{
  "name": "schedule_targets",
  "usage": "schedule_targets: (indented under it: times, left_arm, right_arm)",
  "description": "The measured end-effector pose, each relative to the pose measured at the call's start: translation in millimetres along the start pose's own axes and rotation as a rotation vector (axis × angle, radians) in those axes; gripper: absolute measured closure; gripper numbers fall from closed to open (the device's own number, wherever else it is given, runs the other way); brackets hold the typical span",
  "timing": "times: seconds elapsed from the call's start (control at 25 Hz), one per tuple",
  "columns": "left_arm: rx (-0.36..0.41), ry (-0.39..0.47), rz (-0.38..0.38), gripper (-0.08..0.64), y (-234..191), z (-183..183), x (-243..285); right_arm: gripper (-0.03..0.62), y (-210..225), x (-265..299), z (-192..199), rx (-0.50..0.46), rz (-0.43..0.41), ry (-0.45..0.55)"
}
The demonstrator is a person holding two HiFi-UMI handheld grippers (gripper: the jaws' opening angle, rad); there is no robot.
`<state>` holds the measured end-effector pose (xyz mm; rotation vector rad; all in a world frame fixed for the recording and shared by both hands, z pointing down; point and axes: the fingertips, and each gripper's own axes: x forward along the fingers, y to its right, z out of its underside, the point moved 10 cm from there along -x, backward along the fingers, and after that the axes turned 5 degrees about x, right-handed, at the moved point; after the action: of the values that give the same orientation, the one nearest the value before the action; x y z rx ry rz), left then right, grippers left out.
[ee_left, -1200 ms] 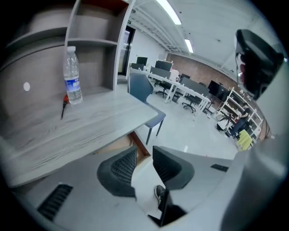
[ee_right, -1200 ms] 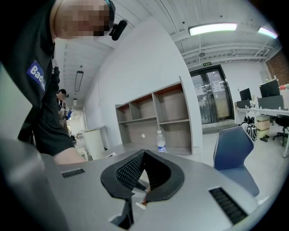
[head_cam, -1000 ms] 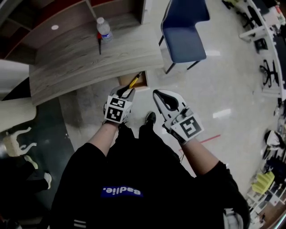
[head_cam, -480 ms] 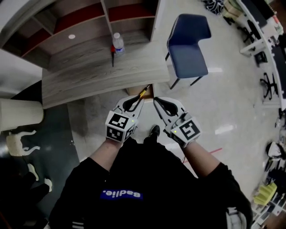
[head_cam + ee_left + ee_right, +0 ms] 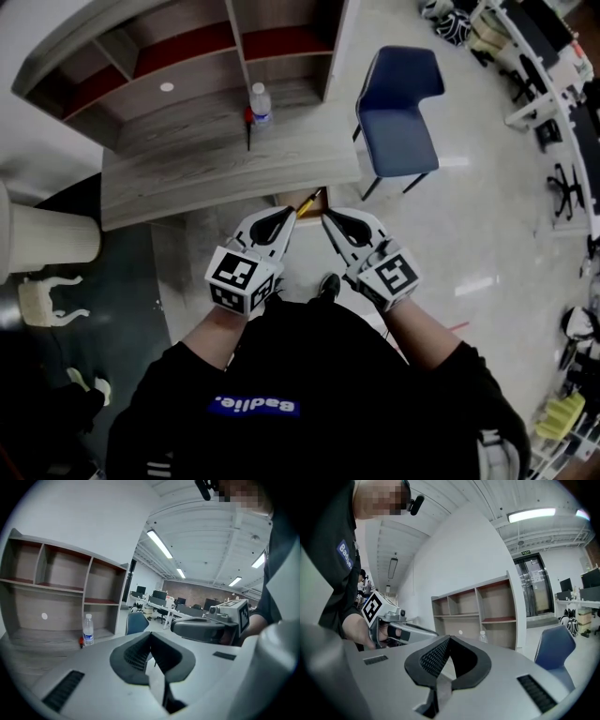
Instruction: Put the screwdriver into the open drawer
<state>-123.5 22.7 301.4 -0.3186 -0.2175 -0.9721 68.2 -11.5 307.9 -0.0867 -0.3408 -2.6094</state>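
Head view: left tool [image 5: 292, 215] and right tool [image 5: 327, 217] are side by side in front of the person's torso, tips near each other, both aimed toward the worktop [image 5: 187, 183]. Left gripper view: left tool [image 5: 150, 635] jaws together, nothing between them. Right gripper view: right tool [image 5: 449, 640] jaws together too, empty. Just past the tips, the yellow-handled screwdriver [image 5: 307, 202] lies in the open drawer [image 5: 285, 199] that sticks out under the worktop's front edge; neither tool holds it. Further back on the worktop stands a water bottle [image 5: 261, 101], with a red-topped item [image 5: 248, 117] right beside it. Shelf unit [image 5: 187, 56] sits behind, and a blue chair [image 5: 398, 108] off to the right on the floor.
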Motion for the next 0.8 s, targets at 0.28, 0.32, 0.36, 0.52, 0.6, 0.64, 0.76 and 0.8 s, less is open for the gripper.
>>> schedule_targets:
  times: [0.28, 0.32, 0.36, 0.52, 0.6, 0.64, 0.76, 0.8]
  left_arm:
    - [0.007, 0.059, 0.004, 0.557, 6.4, -17.6, -13.0]
    - [0.005, 0.071, 0.006, 0.557, 8.4, -20.5, -14.5]
    - [0.005, 0.079, 0.006, 0.557, 9.6, -22.6, -15.8]
    - [0.005, 0.111, 0.007, 0.557, 11.6, -27.8, -18.2]
    - [0.005, 0.121, 0.008, 0.557, 12.3, -30.2, -18.5]
    - [0.006, 0.124, 0.007, 0.557, 12.5, -31.2, -18.6]
    - [0.005, 0.129, 0.008, 0.557, 12.7, -32.0, -19.6]
    - [0.003, 0.132, 0.009, 0.557, 12.8, -31.8, -20.0]
  right_arm:
    - [0.566, -5.1, 2.3, -3.1, -0.004, -0.025, 0.004]
    - [0.566, -5.5, 2.3, -3.5, -0.005, -0.029, 0.004]
    - [0.566, -5.7, 2.7, -3.8, -0.007, -0.033, 0.005]
    - [0.566, -5.4, 5.2, -5.1, -0.003, -0.039, 0.002]
    - [0.566, -5.2, 5.8, -6.4, -0.003, -0.042, 0.005]
    - [0.566, -5.4, 6.2, -7.2, -0.004, -0.045, 0.006]
    - [0.566, -7.2, 7.3, -8.9, -0.002, -0.053, 0.008]
    - [0.566, -7.7, 7.7, -9.4, -0.001, -0.055, 0.009]
